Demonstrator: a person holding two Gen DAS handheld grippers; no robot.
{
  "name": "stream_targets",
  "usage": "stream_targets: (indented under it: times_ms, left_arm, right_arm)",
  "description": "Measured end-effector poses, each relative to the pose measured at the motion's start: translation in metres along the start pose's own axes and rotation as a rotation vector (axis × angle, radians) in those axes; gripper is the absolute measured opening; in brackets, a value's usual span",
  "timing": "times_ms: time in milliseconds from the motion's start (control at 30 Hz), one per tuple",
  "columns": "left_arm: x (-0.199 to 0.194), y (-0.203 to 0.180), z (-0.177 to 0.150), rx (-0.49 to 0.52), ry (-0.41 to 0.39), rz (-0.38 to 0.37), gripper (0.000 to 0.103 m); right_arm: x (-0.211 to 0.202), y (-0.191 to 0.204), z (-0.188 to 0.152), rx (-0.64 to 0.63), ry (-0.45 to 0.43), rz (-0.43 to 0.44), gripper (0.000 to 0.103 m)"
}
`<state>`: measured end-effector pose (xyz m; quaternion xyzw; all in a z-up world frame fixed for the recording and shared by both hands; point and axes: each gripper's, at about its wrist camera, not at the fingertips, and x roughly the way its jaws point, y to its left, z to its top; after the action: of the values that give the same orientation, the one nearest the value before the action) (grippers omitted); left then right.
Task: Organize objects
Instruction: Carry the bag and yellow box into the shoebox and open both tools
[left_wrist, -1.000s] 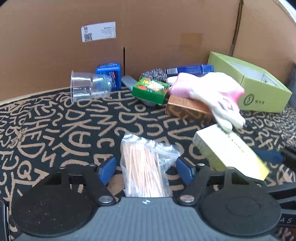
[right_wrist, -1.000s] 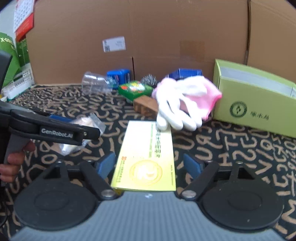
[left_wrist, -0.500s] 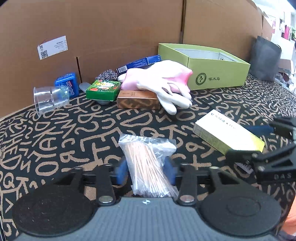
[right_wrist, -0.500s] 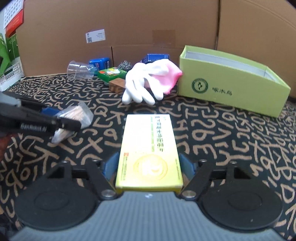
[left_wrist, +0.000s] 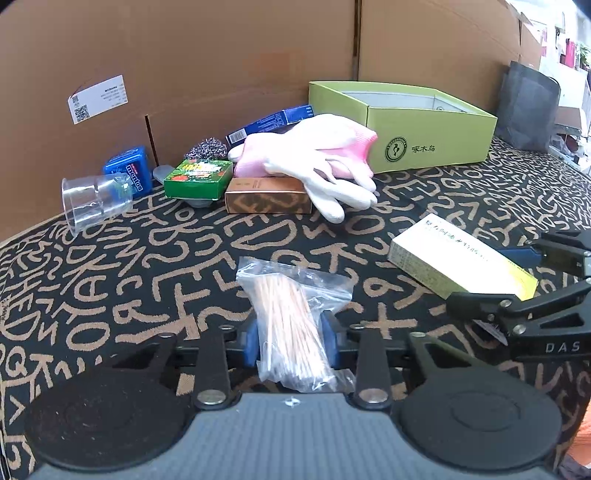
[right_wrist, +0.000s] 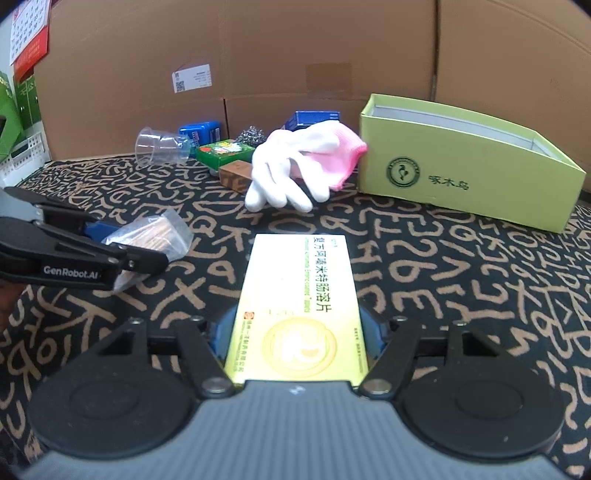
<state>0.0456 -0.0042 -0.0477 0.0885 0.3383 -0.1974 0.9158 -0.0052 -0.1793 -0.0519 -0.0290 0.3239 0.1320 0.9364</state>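
- Left wrist view: the left gripper (left_wrist: 291, 345) has just been closing, and now its two blue pads press on both sides of a clear bag of wooden sticks (left_wrist: 291, 321). The bag is grasped and lies near the camera on the patterned cloth (left_wrist: 184, 251).
- Far on the cloth there is a group of small things: a clear plastic cup (left_wrist: 94, 201) on its side at the left, a blue mint box (left_wrist: 129, 173) behind it, a green box (left_wrist: 199, 179), a steel scourer (left_wrist: 207, 147), a brown box (left_wrist: 267, 195) and a dark blue box (left_wrist: 271, 120).
- A pink and white glove (left_wrist: 317, 162) lies over the brown box, and its fingers reach to the cloth.
- An open green carton (left_wrist: 402, 125) stands far right, just beside the glove.
- At the right, the right gripper (left_wrist: 517, 280) comes in from the edge around a yellow box (left_wrist: 458, 258).
- Right wrist view: the jaws of the right gripper (right_wrist: 295, 339) have just been closing, and the blue pads touch both long sides of the yellow box (right_wrist: 299, 306). The box is grasped; it lies flat on the cloth and points away from the camera.
- At the left, the left gripper (right_wrist: 122, 245) holds the bag of sticks (right_wrist: 155, 236), near the yellow box but apart from it.
- The glove (right_wrist: 299, 166) lies far in the middle and touches the green carton (right_wrist: 469, 173) at the right.
- A cardboard wall (right_wrist: 295, 48) closes the far side.
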Motion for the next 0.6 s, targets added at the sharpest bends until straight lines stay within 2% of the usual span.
stream_targets:
  times_ms: [100,200,300,433,600]
  left_arm:
    - [-0.007,-0.002,0.006,-0.021,0.007,-0.054,0.027]
    - [-0.016,-0.010,0.020,-0.001,-0.024,-0.119,0.026]
    - [-0.023,-0.022,0.043,0.031,-0.075,-0.175,0.026]
    - [-0.018,-0.034,0.086,0.020,-0.123,-0.260,0.025]
    - [0.007,-0.058,0.138,0.019,-0.178,-0.241,0.025]
  right_arm:
    - [-0.008,-0.010,-0.002,0.029,-0.007,0.006,0.066]
    - [-0.019,-0.023,-0.002,0.067,-0.035,0.011,0.066]
    - [-0.032,-0.036,0.003,0.067,-0.086,-0.022,0.065]
    - [-0.043,-0.059,0.019,0.069,-0.149,-0.069,0.065]
    - [-0.048,-0.091,0.051,0.062,-0.253,-0.178,0.065]
